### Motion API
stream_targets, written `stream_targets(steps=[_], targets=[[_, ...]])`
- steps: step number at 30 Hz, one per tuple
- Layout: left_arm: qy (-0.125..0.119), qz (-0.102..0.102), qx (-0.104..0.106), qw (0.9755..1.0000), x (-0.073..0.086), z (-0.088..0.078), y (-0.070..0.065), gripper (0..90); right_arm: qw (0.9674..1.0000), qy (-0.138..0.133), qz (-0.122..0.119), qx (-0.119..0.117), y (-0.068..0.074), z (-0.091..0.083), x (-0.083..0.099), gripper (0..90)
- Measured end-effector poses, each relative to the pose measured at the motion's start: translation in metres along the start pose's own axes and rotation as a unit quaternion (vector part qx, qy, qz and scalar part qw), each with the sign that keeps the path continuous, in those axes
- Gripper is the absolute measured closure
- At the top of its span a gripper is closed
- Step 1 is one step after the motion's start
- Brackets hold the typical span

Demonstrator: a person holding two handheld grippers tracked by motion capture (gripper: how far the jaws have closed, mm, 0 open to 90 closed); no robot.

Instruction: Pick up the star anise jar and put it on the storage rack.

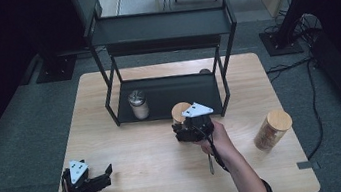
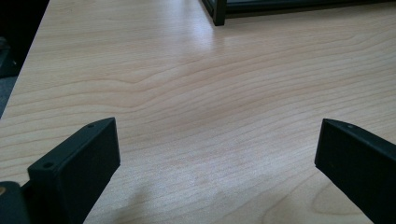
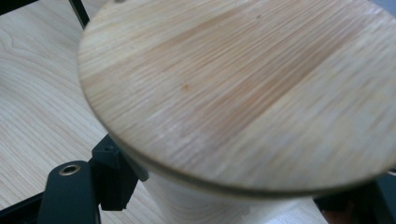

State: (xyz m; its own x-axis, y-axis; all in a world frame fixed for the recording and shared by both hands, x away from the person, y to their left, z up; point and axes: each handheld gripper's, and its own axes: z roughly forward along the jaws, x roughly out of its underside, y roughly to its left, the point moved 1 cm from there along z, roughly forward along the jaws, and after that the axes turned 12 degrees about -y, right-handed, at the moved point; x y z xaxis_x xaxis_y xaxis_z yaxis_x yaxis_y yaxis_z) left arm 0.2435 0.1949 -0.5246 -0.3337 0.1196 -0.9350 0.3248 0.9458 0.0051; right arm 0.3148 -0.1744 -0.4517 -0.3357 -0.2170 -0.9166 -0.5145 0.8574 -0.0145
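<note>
Right gripper (image 1: 186, 124) clamps round, smooth wood-lidded jar (image 3: 243, 88).

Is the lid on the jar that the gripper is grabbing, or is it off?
On. The round wooden lid sits flat on top of the jar, covering its mouth, while the right gripper clamps the jar below it.

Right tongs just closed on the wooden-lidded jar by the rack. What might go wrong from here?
1. The right tongs hold the jar below its wide wooden lid, and how much the pads cover is hidden; it may tilt or slip when lifted.
2. The black rack stands directly behind it; a lift could knock its front leg.
3. The small jar on the lower shelf could be bumped.
</note>
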Motion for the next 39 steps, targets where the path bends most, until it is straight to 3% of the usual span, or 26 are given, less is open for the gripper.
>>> stream_targets(steps=[39], targets=[[-0.002, 0.001, 0.0, 1.0, 0.001, -0.002, -0.001, 0.3, 0.9999, 0.008, -0.007, 0.008, -0.001, 0.035, -0.034, 25.0]])
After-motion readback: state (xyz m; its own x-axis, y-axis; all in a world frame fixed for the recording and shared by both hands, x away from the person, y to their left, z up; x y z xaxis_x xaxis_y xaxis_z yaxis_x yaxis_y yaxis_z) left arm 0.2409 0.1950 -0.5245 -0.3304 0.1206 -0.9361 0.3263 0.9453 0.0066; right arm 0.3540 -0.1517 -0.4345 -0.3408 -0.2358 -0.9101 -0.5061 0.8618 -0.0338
